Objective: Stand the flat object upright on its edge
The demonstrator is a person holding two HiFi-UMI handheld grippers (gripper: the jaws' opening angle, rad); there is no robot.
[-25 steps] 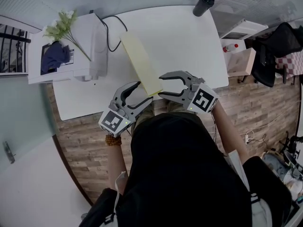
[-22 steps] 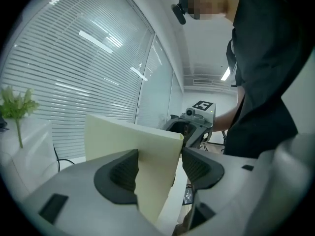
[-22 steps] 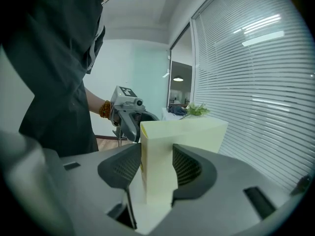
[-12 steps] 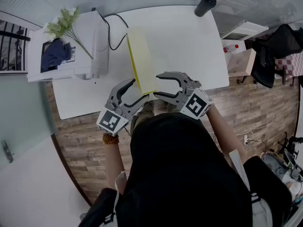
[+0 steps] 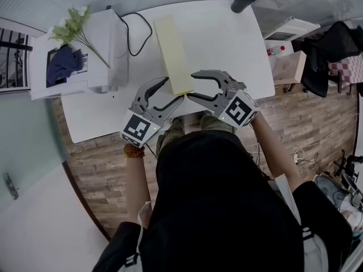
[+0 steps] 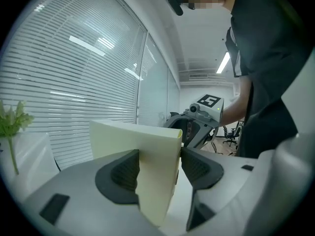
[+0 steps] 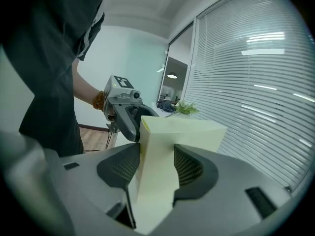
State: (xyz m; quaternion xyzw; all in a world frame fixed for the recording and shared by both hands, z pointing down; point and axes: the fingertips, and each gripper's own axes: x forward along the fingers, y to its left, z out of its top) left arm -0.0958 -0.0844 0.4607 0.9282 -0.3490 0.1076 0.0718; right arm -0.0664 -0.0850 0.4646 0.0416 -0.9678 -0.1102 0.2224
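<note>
Bright, even light; fisheye-warped edges, close foreground perhaps slightly soft.

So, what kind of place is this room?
Probably an office or a lab room. It has a white desk, a white printer-like machine at the desk's end, and slatted window blinds along the wall.

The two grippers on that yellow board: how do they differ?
The left gripper reaches the pale yellow board from its left side, the right gripper from its right. The left gripper's marker cube sits lower in the head view than the right gripper's. Both are shut on the board's near end, pointing toward each other.
</note>
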